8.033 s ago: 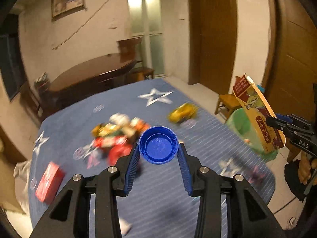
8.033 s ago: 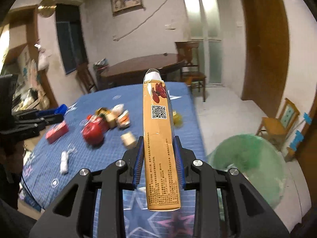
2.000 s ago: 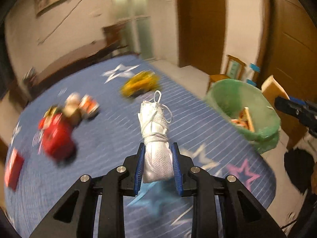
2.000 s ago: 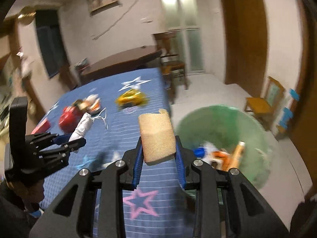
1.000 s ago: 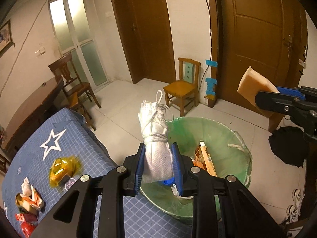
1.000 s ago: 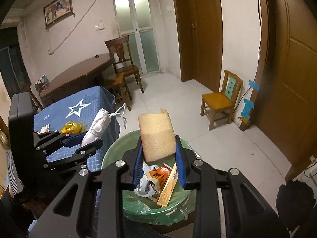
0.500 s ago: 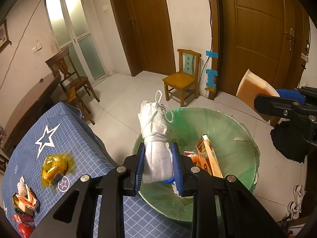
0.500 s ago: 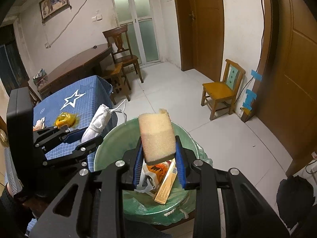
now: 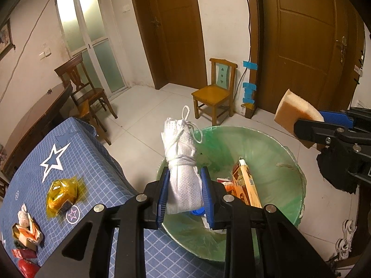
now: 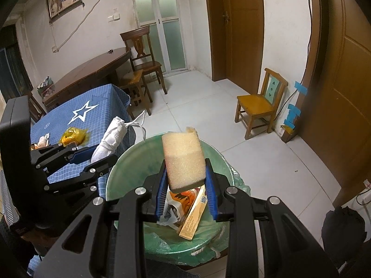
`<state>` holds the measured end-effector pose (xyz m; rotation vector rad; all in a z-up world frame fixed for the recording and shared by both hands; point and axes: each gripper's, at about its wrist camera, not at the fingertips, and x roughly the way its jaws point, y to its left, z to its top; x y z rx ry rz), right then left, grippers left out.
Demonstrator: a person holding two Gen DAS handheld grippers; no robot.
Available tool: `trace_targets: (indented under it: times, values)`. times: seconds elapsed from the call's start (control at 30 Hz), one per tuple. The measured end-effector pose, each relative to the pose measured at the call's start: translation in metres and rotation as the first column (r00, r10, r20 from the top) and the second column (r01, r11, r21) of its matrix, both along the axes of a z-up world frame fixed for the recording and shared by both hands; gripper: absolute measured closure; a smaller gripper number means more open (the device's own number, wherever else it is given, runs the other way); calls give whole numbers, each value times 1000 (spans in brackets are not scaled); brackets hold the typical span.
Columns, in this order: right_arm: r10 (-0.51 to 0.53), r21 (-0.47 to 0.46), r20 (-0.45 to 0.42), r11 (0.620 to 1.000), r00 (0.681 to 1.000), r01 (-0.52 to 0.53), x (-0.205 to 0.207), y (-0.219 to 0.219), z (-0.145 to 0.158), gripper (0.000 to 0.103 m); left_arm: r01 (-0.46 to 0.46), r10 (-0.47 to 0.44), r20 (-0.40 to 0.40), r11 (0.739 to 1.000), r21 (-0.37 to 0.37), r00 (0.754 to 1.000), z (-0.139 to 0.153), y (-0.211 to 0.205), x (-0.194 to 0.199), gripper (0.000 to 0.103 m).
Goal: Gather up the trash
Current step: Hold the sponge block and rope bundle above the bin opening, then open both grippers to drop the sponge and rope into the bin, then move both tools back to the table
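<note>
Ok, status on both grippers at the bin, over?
Left gripper shut on white cloth bundle, over green-lined trash bin. Right gripper shut on sponge, above bin. Neither released. Drop path looks clear.

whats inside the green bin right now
Inside the green bin: a long carton, orange packaging, white plastic, a blue cap. Claws and the sponge cover the rest.

Home dining room: wooden table (image 10: 92, 74), chairs (image 10: 257, 104).
</note>
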<state>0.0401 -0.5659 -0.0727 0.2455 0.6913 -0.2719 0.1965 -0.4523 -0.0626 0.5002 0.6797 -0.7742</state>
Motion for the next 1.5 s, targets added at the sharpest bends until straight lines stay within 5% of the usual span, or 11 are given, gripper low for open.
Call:
trace_targets:
  times: [0.8,0.87,0.93,1.0,1.5]
  values:
    - [35,-6,-5,999,999,-35,18,1,0,74,10,-10,10,1000,-6,1000,0,-6,7,75]
    - [39,-14,-13,999,999,-39,20,1,-1,73,12,-12,8,1000,-6,1000,0,-7,7,72]
    - [24,-12,-17,1000,1000,-24,22,-2,-2,59,6,-6,-8,1000,-4,1000,-3,-7,11,51]
    - [24,-9,-14,1000,1000,-25,22,-4,-4,59,3,-3,-4,1000,-10,1000,-4,-6,12,46]
    - [18,0,-10,1000,1000,-18,15,-8,-9,59,13,-12,36,1000,-20,999,-2,-1,6,45]
